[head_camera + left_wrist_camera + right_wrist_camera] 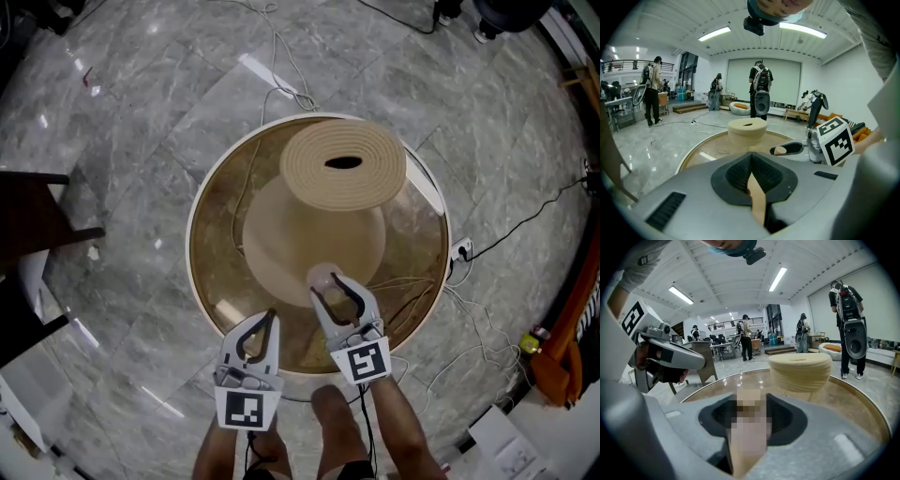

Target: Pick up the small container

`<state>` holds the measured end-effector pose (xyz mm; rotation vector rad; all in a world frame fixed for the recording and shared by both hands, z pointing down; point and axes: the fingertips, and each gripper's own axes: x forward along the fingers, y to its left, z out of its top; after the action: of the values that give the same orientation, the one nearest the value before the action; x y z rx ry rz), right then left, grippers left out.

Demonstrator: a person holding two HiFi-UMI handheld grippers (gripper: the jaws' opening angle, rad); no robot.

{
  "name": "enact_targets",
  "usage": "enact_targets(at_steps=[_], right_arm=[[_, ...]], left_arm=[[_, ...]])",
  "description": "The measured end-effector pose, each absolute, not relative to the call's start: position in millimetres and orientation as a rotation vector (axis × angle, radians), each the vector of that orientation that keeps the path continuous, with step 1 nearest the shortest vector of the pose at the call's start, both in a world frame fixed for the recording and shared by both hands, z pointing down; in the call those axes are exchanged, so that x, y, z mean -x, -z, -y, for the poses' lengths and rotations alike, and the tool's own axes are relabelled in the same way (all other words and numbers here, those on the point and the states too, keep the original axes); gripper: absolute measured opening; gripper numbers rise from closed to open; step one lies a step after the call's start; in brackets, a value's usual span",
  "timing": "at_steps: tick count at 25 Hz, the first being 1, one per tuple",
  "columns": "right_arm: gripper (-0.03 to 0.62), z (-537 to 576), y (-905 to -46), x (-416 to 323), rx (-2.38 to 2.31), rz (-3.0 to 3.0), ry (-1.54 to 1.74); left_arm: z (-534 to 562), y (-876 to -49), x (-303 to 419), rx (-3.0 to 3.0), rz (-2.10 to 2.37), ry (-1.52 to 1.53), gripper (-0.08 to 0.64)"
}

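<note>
A small pale, see-through round container (pixel 322 275) rests on the round glass table (pixel 202 202), just in front of the big beige cone under the glass. My right gripper (pixel 336 283) has its jaws apart, tips on either side of the container's near edge; I cannot tell if the pads touch it. In the right gripper view a mosaic patch covers the gap of that gripper (pixel 750 401). My left gripper (pixel 272 317) hangs beside it to the left, shut and empty, its beige pads (pixel 754 190) meeting in one strip. The right gripper (pixel 780 150) also shows in the left gripper view.
A large beige ridged drum (pixel 343 165) with a slot in its top rises from the table's far half. Cables and a power strip (pixel 461 249) lie on the marble floor to the right. A dark chair (pixel 37 230) stands left. People (pixel 761 89) stand farther off.
</note>
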<state>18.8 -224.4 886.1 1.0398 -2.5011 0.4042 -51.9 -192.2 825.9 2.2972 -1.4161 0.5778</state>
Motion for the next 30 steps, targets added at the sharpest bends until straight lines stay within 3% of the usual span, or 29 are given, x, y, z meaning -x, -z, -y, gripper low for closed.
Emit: enact_targets(at_steps=[6, 30], right_arm=[[0.13, 221.5, -886.7, -17.1, -1.024, 2.471, -0.305], [0.124, 215.4, -854.3, -11.0, -1.081, 2.442, -0.289]], left_arm=[[191.7, -830.8, 48.5, -2.291, 1.4, -0.585, 0.017], [187.0, -795.3, 66.7, -2.26, 1.44, -0.564, 0.017]])
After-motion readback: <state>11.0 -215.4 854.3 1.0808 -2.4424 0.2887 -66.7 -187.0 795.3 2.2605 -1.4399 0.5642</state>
